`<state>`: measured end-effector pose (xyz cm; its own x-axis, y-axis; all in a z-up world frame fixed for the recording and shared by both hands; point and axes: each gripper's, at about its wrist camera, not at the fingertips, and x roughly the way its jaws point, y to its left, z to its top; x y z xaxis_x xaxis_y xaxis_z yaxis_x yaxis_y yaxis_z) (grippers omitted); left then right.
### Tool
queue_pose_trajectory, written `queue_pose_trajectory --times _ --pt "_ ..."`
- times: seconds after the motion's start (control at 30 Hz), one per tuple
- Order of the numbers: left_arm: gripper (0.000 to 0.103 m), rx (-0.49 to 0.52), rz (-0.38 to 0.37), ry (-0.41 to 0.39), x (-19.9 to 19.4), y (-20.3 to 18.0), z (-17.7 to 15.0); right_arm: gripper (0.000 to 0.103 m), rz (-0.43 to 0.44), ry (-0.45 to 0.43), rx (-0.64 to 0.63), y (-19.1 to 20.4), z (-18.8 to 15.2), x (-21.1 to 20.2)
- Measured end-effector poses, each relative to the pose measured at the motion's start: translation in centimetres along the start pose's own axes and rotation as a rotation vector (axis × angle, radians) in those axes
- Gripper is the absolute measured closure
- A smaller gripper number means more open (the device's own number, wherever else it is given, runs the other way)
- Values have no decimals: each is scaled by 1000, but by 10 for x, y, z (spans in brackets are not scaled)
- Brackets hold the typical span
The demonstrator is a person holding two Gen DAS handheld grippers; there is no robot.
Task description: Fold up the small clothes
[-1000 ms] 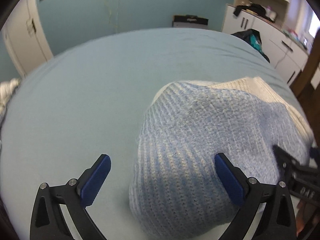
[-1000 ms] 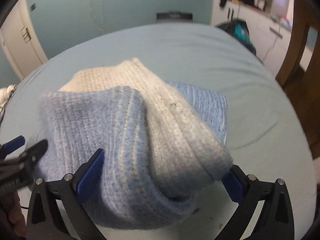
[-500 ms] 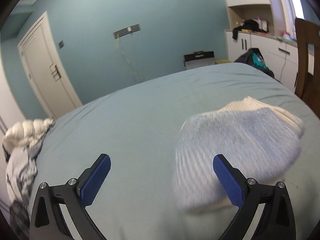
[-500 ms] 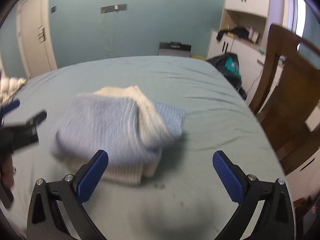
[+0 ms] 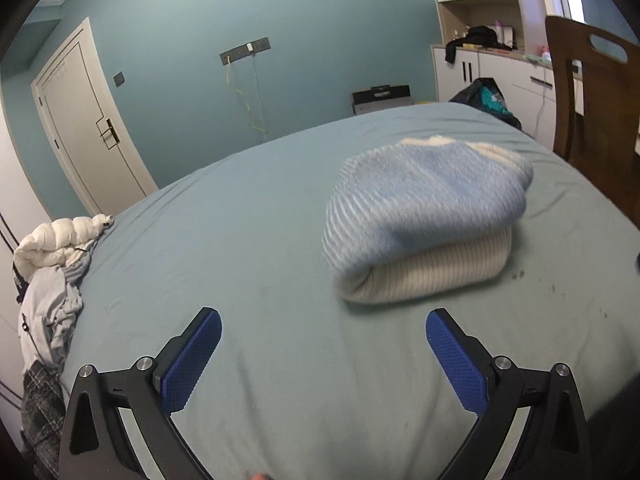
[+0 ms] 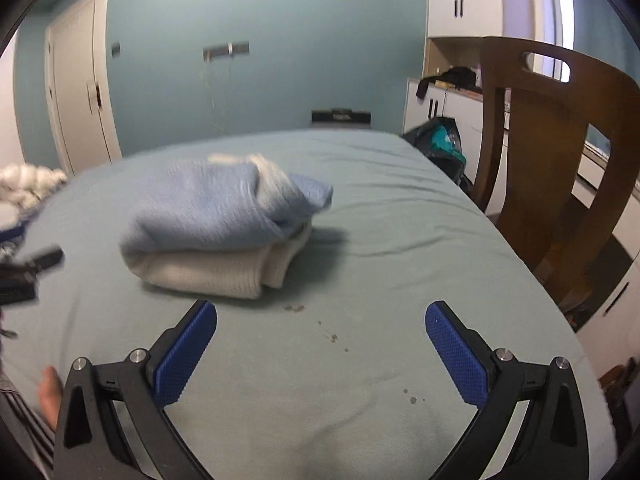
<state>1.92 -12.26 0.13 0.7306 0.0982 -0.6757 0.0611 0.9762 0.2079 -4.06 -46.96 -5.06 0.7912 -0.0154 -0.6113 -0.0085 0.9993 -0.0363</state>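
Observation:
A folded knit garment [image 5: 424, 216], light blue on top and cream underneath, lies in a compact bundle on the teal bed sheet [image 5: 240, 240]. My left gripper [image 5: 324, 356] is open and holds nothing; it sits well short of the bundle. In the right wrist view the same garment [image 6: 224, 224] lies ahead and to the left. My right gripper [image 6: 320, 352] is open with nothing between its fingers, over bare sheet. The left gripper's black tip [image 6: 36, 264] shows blurred at that view's left edge.
A pile of white and grey clothes [image 5: 52, 280] lies at the bed's left edge. A wooden chair [image 6: 560, 184] stands close by the bed's right side. White cabinets [image 6: 444, 104] and a dark bag [image 6: 440, 144] are beyond it. Small dark spots [image 6: 332, 336] mark the sheet.
Both grippers have pulled back and up from the garment, which they were close against a second ago. The bundle now lies free on the bed, farther ahead in both views.

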Motion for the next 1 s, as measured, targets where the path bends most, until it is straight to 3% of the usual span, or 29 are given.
queue_pose_trajectory --times 0.17,0.3,0.6,1.0 --pt "0 34 44 36 9 -7 -4 1 -26 14 26 -4 -7 7" --pt "0 65 66 42 15 -17 -5 1 -21 31 -32 21 -2 23" --pt "0 60 45 72 21 -18 -5 1 -14 65 -175 69 3 39" --pt "0 23 -15 109 21 -9 -4 1 -1 79 -161 61 1 33"
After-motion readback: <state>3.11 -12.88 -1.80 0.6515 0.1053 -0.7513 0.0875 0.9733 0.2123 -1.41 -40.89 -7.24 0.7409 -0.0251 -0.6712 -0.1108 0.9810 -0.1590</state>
